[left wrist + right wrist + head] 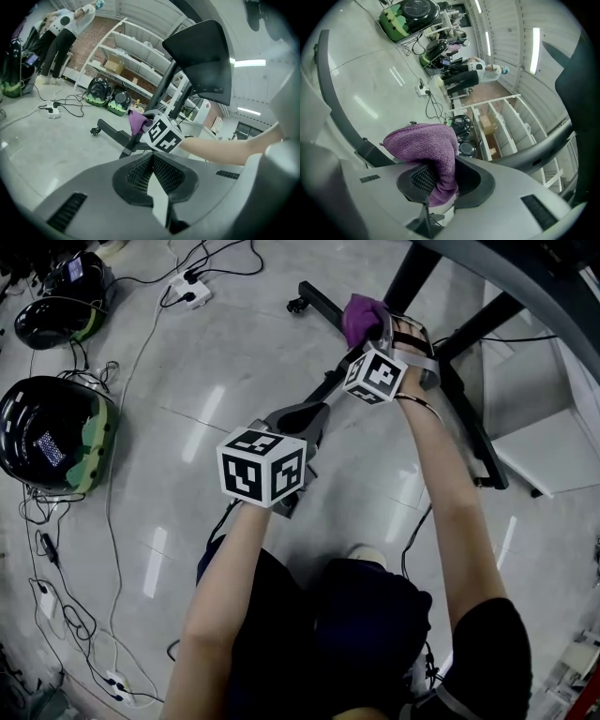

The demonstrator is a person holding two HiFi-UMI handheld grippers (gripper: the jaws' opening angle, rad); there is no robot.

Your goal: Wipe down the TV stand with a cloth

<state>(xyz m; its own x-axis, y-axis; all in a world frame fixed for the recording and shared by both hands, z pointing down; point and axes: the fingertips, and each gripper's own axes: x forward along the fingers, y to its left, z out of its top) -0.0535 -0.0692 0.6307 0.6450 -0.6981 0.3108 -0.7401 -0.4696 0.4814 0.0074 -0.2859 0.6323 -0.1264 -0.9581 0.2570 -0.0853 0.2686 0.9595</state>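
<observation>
My right gripper is shut on a purple cloth, bunched between its pads. In the head view the cloth rests against the black TV stand where its floor leg joins the upright. In the left gripper view the cloth sits on a slanted black strut, below the stand's dark panel. My left gripper hangs just behind the right one, shut with nothing in it. The cloth hides the contact point in the right gripper view.
Two black-and-green packs lie on the floor at left, with cables and a power strip. The stand's other leg runs right of my right arm. White shelving and people stand far off.
</observation>
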